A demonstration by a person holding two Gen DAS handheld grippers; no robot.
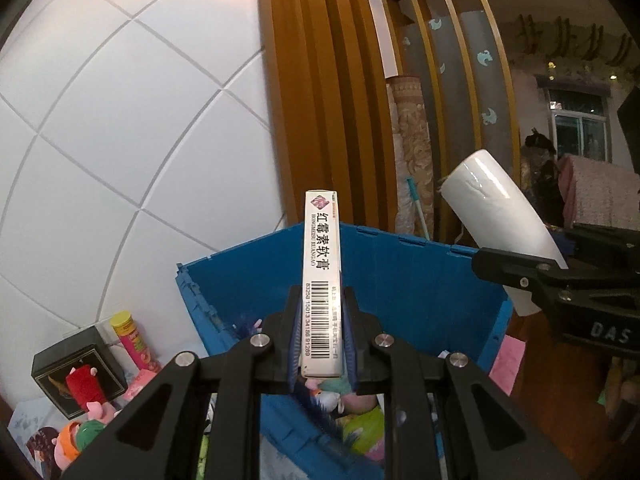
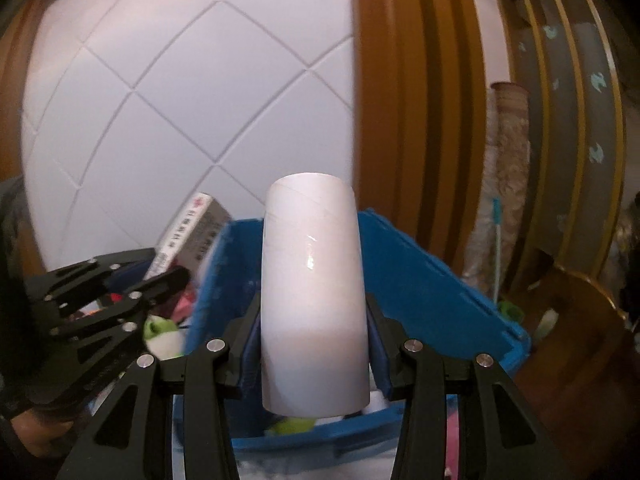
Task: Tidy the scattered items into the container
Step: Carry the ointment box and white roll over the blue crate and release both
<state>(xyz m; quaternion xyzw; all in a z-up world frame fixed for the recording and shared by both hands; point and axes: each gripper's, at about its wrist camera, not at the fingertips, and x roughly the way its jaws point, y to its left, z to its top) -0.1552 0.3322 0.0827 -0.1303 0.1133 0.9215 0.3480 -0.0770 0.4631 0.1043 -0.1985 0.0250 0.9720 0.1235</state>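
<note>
My left gripper is shut on a slim white ointment box with a barcode, held edge-up above the blue plastic crate. Soft toys lie inside the crate under it. My right gripper is shut on a glossy white cylinder, held upright over the crate. In the left wrist view that cylinder and the right gripper show at the right. In the right wrist view the left gripper and its box show at the left.
A black box, a pink-and-yellow snack tube and plush toys sit left of the crate by the white tiled wall. A pink paper lies right of the crate. Wooden pillars and rolled carpets stand behind it.
</note>
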